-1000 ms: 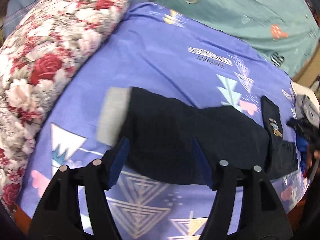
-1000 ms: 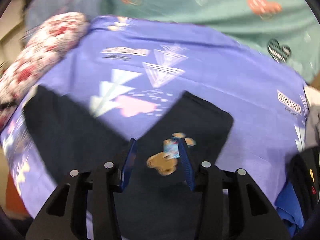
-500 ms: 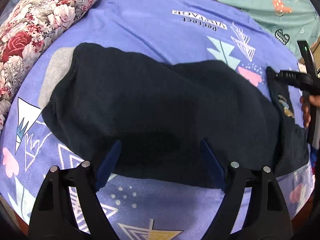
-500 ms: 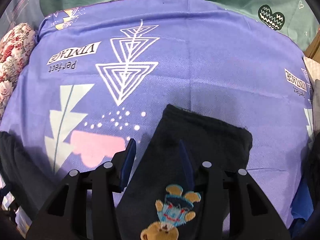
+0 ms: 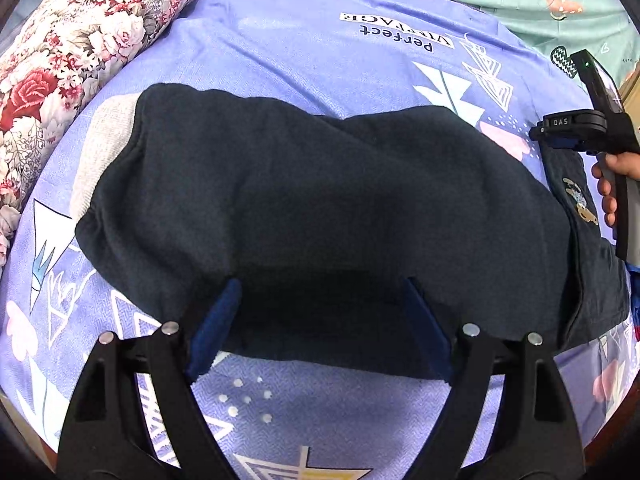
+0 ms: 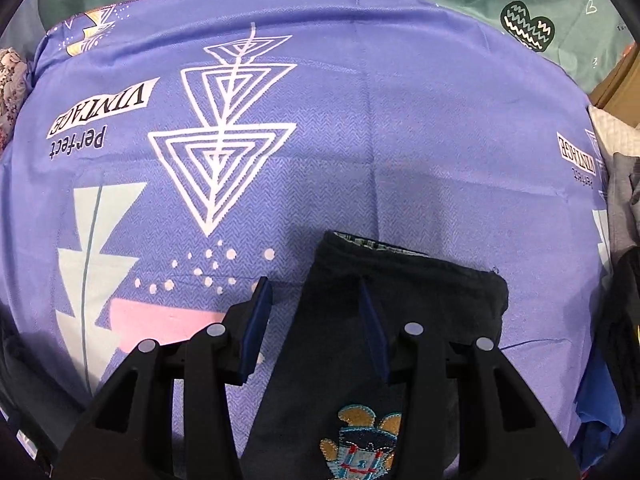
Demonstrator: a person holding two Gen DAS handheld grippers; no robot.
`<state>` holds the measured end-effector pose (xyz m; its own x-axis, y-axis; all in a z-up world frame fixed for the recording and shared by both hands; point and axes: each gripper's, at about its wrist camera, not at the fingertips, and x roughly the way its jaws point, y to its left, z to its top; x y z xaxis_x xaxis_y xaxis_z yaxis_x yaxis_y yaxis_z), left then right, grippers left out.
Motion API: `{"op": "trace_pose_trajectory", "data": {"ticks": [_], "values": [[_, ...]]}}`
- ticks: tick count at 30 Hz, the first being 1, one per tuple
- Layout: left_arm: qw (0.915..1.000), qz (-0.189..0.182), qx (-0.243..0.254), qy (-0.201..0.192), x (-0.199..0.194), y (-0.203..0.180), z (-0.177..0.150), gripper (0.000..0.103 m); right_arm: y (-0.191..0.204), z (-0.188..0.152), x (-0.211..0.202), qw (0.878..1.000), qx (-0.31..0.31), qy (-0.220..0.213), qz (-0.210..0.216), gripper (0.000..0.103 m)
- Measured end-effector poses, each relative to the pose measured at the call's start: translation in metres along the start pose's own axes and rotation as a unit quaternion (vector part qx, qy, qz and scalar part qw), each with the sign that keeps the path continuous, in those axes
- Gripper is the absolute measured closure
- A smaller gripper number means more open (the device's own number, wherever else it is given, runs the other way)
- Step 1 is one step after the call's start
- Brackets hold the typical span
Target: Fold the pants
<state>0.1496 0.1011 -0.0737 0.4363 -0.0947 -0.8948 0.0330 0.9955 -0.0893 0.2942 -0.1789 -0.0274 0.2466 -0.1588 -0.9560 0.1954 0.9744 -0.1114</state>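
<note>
Purple printed bedsheet (image 5: 280, 48) covered the bed, and the dark navy pants (image 5: 320, 200) lay across it, a grey cuff (image 5: 100, 140) at 9 o'clock in the left view. The left tool (image 5: 320, 320) had come down over the near edge at 6 o'clock; its jaws had just been opening and stood wide, gripping nothing. The right tool (image 6: 316, 320) had also come lower and straddled the hem edge, half open, with no visible pinch. Probably the next fold was being prepared. A floral pillow (image 5: 72, 40) lay at 10 o'clock, other clothes (image 6: 624, 208) at 3 o'clock.
</note>
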Motion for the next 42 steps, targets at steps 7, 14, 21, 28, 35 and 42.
{"op": "trace_pose_trajectory", "data": {"ticks": [7, 14, 21, 28, 35, 42], "values": [[0.9991, -0.035, -0.024, 0.003, -0.001, 0.010, 0.002, 0.020, -0.022, -0.005, -0.007, 0.999, 0.023, -0.009, 0.021, 0.098], [0.9967, -0.069, -0.044, 0.001, -0.003, 0.020, 0.003, 0.020, -0.097, -0.047, -0.096, 0.987, 0.073, -0.107, 0.099, 0.099], [0.9964, -0.070, -0.048, 0.002, -0.002, 0.021, 0.004, 0.020, -0.184, -0.133, -0.174, 0.966, 0.134, -0.176, 0.137, 0.099], [0.9973, -0.058, -0.046, 0.006, 0.002, 0.020, 0.007, 0.020, -0.213, -0.229, -0.148, 0.960, 0.179, -0.131, 0.168, 0.099], [0.9974, -0.051, -0.050, 0.009, 0.003, 0.019, 0.009, 0.020, -0.225, -0.269, -0.100, 0.960, 0.210, -0.061, 0.174, 0.094], [0.9954, -0.068, -0.068, 0.008, -0.010, 0.028, 0.008, 0.019, -0.233, -0.270, -0.116, 0.957, 0.206, -0.096, 0.183, 0.056]]}}
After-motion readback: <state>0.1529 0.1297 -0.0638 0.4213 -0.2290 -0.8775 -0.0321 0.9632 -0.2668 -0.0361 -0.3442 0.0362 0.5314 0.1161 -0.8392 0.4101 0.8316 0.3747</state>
